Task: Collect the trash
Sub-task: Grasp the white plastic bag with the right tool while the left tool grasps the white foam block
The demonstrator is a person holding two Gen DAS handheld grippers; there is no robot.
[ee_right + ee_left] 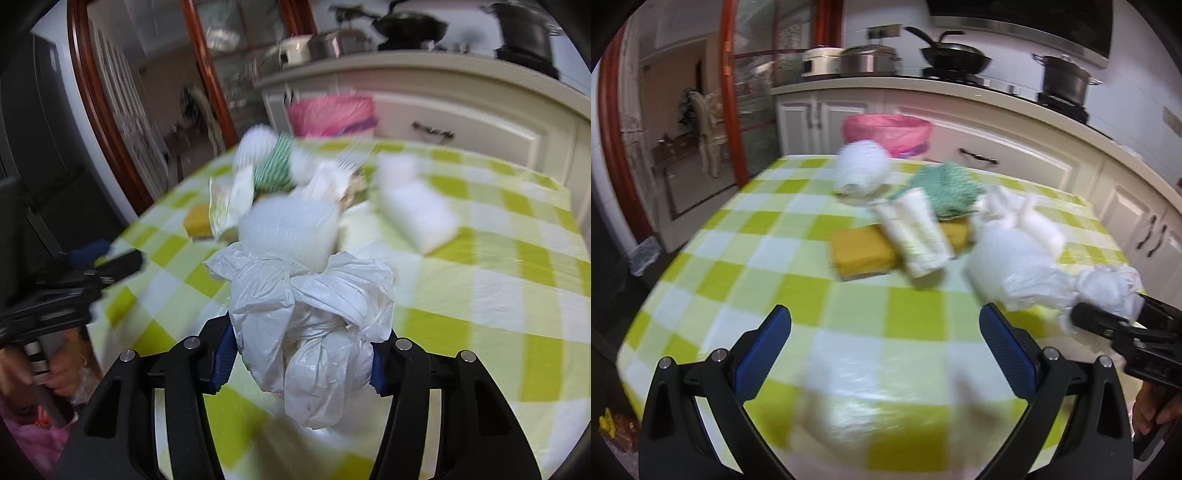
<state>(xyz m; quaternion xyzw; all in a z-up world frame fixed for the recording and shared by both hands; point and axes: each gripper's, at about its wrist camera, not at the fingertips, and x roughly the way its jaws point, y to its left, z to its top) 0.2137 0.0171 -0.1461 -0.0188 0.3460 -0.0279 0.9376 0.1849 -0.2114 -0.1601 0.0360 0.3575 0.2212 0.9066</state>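
Note:
On the green-and-white checked table [768, 280] lies a pile of trash: a white paper ball [862, 170], a green patterned cloth [945, 184], a white packet [916, 232] and a yellow sponge [860, 254]. A white plastic bag [314, 314], knotted and crumpled, sits between the blue pads of my right gripper [299, 354], which is shut on its knotted end. The same bag [1015, 262] stretches to the right gripper [1108, 317] at the right edge of the left wrist view. My left gripper [886, 332] hangs open over bare cloth, nothing between its fingers.
A pink-lined bin [886, 129] stands behind the table's far edge, before white cabinets [997, 147]. Pots and a wok sit on the counter [953, 55]. A white block [417, 210] lies right of the pile. A hand [55, 373] holds the left gripper's handle.

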